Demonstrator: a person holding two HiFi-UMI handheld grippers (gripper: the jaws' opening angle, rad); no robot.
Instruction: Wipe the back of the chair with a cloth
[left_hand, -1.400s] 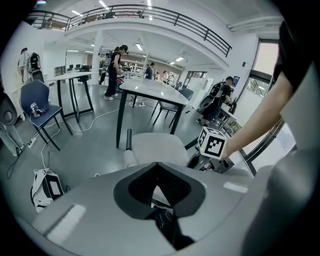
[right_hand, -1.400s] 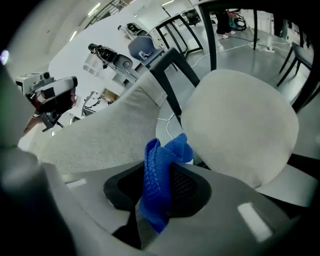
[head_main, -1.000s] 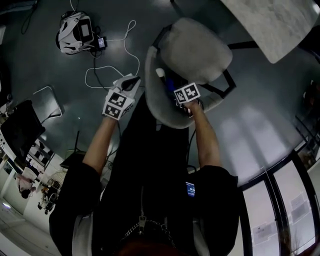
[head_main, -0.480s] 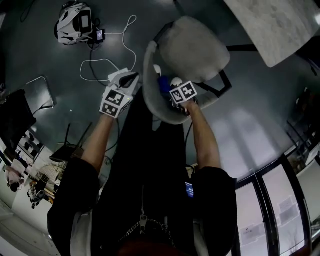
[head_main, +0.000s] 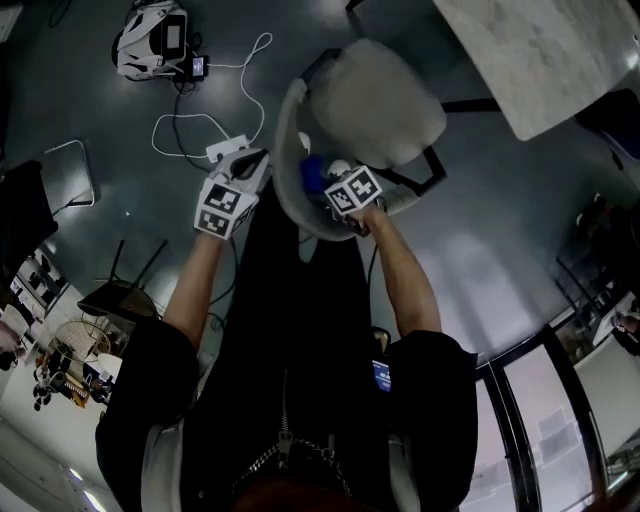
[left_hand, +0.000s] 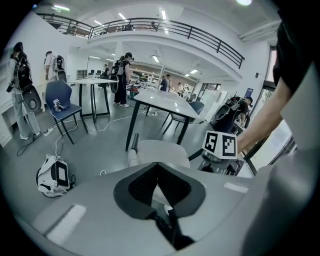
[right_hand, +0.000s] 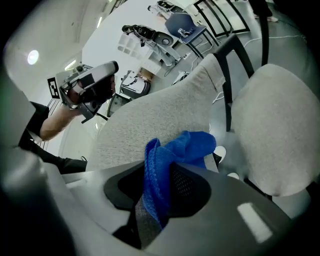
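The grey fabric chair stands in front of me, its seat (head_main: 378, 98) beyond the curved backrest (head_main: 285, 185). My right gripper (head_main: 326, 180) is shut on a blue cloth (head_main: 311, 168) and holds it against the top of the backrest. In the right gripper view the cloth (right_hand: 172, 155) bunches out between the jaws onto the backrest (right_hand: 150, 122), with the seat (right_hand: 280, 130) to the right. My left gripper (head_main: 254, 162) hovers just left of the backrest, apart from it. Its jaws (left_hand: 161, 192) meet with nothing between them.
A marble table top (head_main: 540, 45) stands beyond the chair at the upper right. A white and black bag (head_main: 150, 45) lies on the floor at the upper left with a white cable (head_main: 200, 120) and a power strip (head_main: 226, 150). Glass panels run along the lower right. Tables and people show far off.
My right gripper has slid the blue cloth a little leftwards along the top of the backrest. The left gripper has stayed beside the chair, shifting slightly.
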